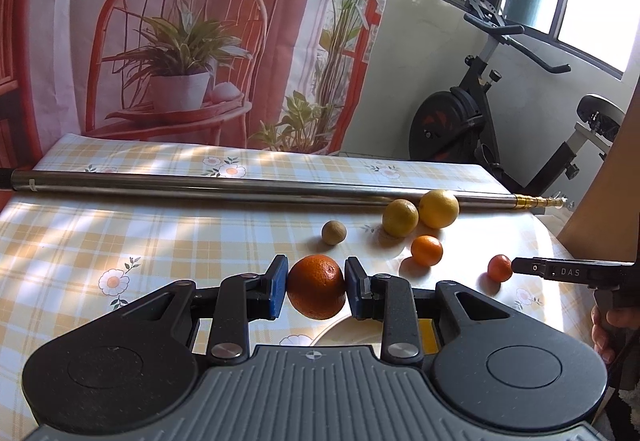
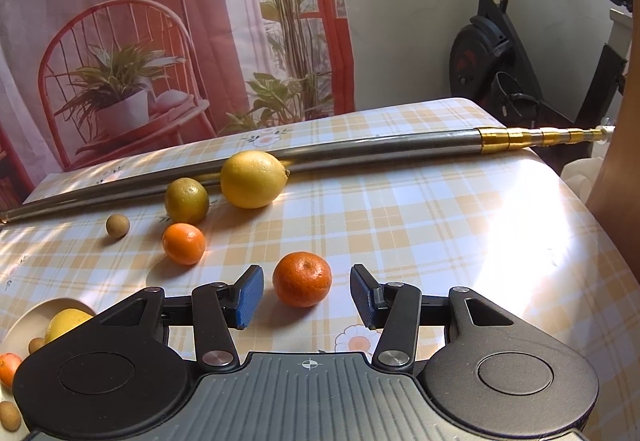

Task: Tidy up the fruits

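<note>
- left gripper (image 1: pixel 316 287) jaws clamped tight on the big orange (image 1: pixel 317 287), held just above the plate (image 1: pixel 340 329)
- right gripper (image 2: pixel 306 297) jaws wide open around a mandarin (image 2: pixel 302 284) sitting on the surface (image 2: pixel 440 225), not touching

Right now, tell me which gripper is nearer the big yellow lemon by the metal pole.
Right. The right gripper straddles a small orange just short of the lemon; the left gripper holds an orange farther back.

Home: exercise bike (image 1: pixel 492 101), checked tablecloth (image 1: pixel 160 233)
</note>
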{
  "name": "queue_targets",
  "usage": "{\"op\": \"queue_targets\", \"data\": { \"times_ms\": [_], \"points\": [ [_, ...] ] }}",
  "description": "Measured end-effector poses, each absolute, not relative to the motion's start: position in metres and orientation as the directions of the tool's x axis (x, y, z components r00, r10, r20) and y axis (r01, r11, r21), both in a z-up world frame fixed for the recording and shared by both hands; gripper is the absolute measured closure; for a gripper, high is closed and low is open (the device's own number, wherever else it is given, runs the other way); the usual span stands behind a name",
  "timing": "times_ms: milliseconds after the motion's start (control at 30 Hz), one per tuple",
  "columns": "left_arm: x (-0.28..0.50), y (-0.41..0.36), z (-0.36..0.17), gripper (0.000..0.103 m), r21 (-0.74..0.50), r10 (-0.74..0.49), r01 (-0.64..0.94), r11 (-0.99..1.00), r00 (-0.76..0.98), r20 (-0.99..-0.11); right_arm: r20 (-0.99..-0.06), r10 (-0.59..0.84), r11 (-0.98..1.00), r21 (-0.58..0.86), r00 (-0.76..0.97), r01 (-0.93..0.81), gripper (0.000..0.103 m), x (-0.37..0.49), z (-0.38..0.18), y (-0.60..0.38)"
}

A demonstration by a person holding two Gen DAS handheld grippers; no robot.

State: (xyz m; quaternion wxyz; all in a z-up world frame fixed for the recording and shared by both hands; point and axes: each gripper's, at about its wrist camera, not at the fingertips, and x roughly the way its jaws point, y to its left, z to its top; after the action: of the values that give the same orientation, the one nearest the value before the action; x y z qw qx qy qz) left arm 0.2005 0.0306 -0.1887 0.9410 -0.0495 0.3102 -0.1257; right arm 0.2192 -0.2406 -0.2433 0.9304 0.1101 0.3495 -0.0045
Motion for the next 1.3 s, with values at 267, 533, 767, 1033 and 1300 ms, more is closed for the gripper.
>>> {"op": "queue_targets", "data": {
  "times_ms": [267,533,767,1033,1300],
  "points": [
    [0.203,0.02,-0.195,0.071,-0.145,-0.281,0.243,0.959,0.757,-0.59,-0.651,0.071,0.975,0.205,0.755,0.086,0.057,0.22,-0.244,-0.241],
    [0.205,0.013,-0.204,0.071,-0.13,-0.291,0.269,0.954,0.734,-0.613,-0.657,0.076,0.975,0.207,0.75,0.082,0.057,0.227,-0.249,-0.241],
    [0.208,0.013,-0.207,0.071,-0.137,-0.295,0.27,0.953,0.726,-0.621,-0.654,0.088,0.977,0.205,0.751,0.063,0.058,0.233,-0.248,-0.237],
    [0.21,0.011,-0.212,0.071,-0.134,-0.293,0.272,0.953,0.711,-0.639,-0.646,0.147,0.976,0.218,0.749,-0.003,0.058,0.244,-0.242,-0.222],
    [0.215,0.011,-0.222,0.071,-0.169,-0.316,0.275,0.946,0.681,-0.661,-0.644,0.194,0.978,0.189,0.74,-0.091,0.058,0.261,-0.236,-0.197]
  ]
}}
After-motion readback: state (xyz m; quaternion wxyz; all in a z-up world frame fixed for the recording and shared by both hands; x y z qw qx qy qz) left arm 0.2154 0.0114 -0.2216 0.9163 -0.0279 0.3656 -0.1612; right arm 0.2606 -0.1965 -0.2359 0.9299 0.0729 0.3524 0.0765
